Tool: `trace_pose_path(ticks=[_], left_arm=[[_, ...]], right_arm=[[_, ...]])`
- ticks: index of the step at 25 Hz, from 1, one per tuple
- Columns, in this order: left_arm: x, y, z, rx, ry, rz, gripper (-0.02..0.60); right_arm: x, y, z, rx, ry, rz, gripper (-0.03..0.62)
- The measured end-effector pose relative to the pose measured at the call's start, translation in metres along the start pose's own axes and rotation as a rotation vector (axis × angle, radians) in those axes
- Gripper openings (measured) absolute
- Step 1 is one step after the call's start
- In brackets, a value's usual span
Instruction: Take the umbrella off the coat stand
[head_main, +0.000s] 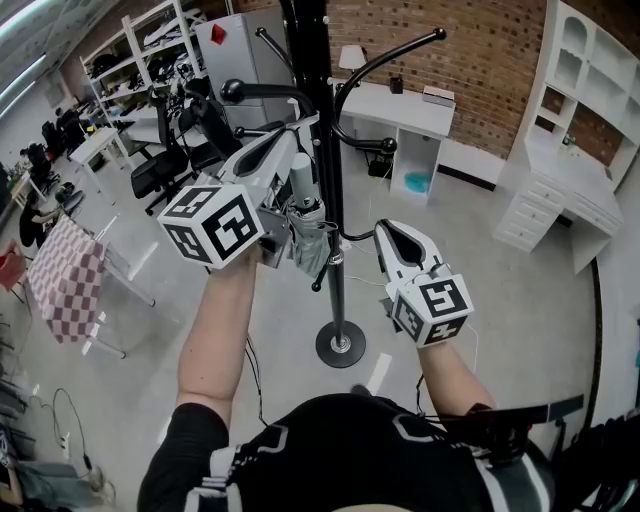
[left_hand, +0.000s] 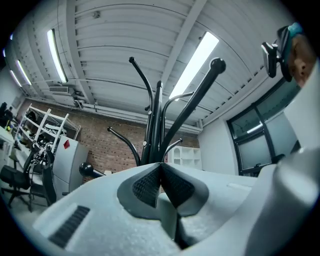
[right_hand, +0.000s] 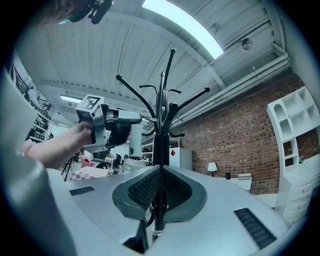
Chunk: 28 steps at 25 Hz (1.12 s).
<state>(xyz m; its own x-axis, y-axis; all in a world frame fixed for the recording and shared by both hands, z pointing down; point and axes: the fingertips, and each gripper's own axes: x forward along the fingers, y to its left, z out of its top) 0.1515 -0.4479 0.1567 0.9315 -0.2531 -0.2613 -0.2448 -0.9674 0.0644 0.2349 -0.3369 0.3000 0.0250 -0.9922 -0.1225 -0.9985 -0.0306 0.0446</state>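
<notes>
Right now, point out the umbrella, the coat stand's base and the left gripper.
umbrella (head_main: 312, 240), head view, on its folded grey canopy.
coat stand base (head_main: 353, 355), head view, on the round disc.
left gripper (left_hand: 160, 166), left gripper view, where its closed tips meet.

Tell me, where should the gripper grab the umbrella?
Probably the pale round handle on top of the umbrella: it stands upright and looks stiff, while the grey cloth below is floppy. Come from the side of the left gripper, because the pole of the coat stand sits close on the other side.
</notes>
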Motion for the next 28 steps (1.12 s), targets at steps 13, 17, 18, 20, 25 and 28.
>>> trace_pose_path(ticks=[13,17,18,20,25,28], left_arm=[[-0.009,-0.022,0.046,0.05,-0.062,-0.029,0.012],[-0.02,-0.026,0.062,0.046,-0.083,-0.041,0.012],[-0.022,-0.028,0.065,0.046,-0.088,-0.044,0.012],[-0.028,-0.031,0.072,0.04,-0.1,-0.05,0.012],[-0.044,-0.039,0.087,0.05,-0.125,-0.053,0.012],[-0.05,-0.042,0.095,0.06,-0.127,-0.047,0.012]], right_arm=[[-0.013,0.004,0.001,0.005,-0.006,-0.005,0.008],[-0.014,0.01,0.004,0.003,-0.009,-0.003,0.008],[-0.015,0.01,0.004,0.004,-0.009,-0.004,0.008],[-0.017,0.012,0.004,0.005,-0.008,-0.004,0.008],[-0.02,0.018,0.003,0.003,-0.002,0.002,0.008],[-0.019,0.02,0.004,0.002,-0.003,0.005,0.008]])
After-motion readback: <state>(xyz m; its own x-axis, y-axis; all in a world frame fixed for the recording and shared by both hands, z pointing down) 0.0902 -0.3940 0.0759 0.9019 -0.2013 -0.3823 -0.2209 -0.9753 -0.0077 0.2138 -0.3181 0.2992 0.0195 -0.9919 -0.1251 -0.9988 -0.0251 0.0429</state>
